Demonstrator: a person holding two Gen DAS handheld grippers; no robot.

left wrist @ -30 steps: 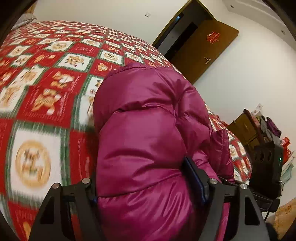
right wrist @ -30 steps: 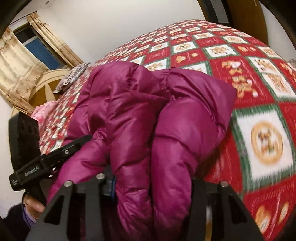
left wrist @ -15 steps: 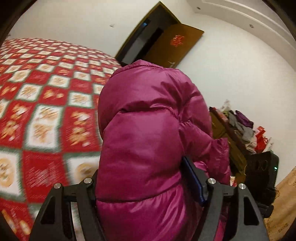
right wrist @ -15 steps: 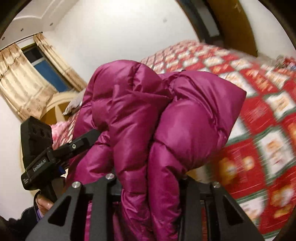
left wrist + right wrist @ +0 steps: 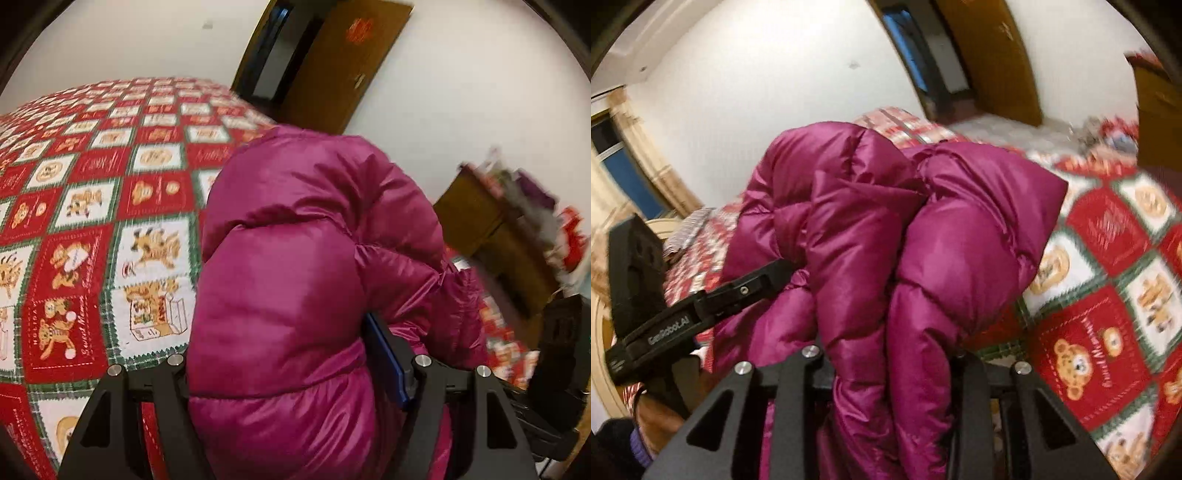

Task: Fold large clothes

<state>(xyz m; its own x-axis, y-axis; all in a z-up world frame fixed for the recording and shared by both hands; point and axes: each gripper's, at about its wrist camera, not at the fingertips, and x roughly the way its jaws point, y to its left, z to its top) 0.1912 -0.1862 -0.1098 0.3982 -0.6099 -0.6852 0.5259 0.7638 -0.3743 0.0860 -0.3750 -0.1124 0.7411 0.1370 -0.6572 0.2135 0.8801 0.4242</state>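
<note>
We've got the puffy magenta jacket (image 5: 295, 280) bundled and clamped in both the left hand-held gripper (image 5: 295, 373) and right hand-held gripper (image 5: 886, 369), lifted over the bed (image 5: 96, 206). Mid-carry, we think; next it needs setting down flat ahead of us.

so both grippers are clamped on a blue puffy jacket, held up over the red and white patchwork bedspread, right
Not quite: the puffy jacket is magenta, not blue. The rest holds: the left gripper and right gripper are both clamped on it above the red and white patchwork bedspread. Both wrist views show the colour plainly.
</note>
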